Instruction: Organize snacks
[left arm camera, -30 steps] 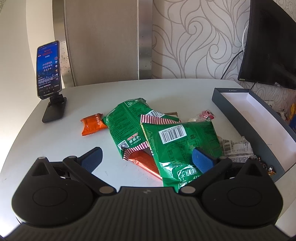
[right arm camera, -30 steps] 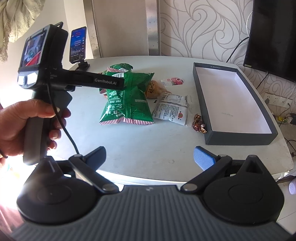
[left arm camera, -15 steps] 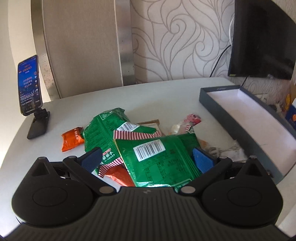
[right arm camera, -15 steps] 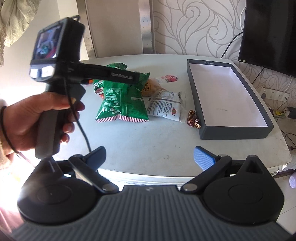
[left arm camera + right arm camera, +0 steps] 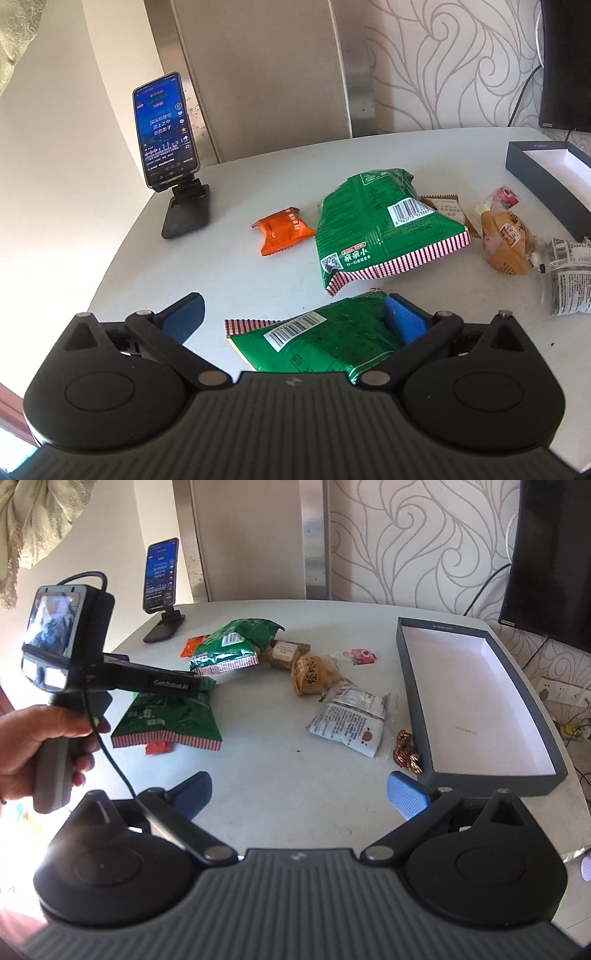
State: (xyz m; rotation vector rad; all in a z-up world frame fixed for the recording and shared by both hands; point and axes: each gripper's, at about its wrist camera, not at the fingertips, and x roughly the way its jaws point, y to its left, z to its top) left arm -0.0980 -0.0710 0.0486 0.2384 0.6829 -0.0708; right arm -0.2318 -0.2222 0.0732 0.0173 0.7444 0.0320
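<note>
Snacks lie scattered on a white table (image 5: 229, 273). My left gripper (image 5: 293, 317) is open low over the table, and a green chip bag (image 5: 325, 339) lies flat between its blue fingers, touching the right finger (image 5: 402, 317). A second green bag (image 5: 380, 229) lies farther back, apart from the first. My right gripper (image 5: 299, 795) stands open over bare table near the front edge, with nothing between its fingers. In the right wrist view the near green bag (image 5: 166, 716) covers a red packet (image 5: 159, 747). A dark open box (image 5: 476, 775) with a white floor stands on the right.
An orange packet (image 5: 282, 234), a brown pastry (image 5: 314, 674), a white packet (image 5: 351, 723), a pink sweet (image 5: 358, 655) and foil chocolates (image 5: 406, 749) lie around. A phone on a stand (image 5: 166, 129) is at the back left. A person's hand (image 5: 33, 749) holds the left gripper.
My left gripper swung left and drew back; the near green bag came with it and now lies apart from the other bag, uncovering the pastry. My right gripper moved closer to the table.
</note>
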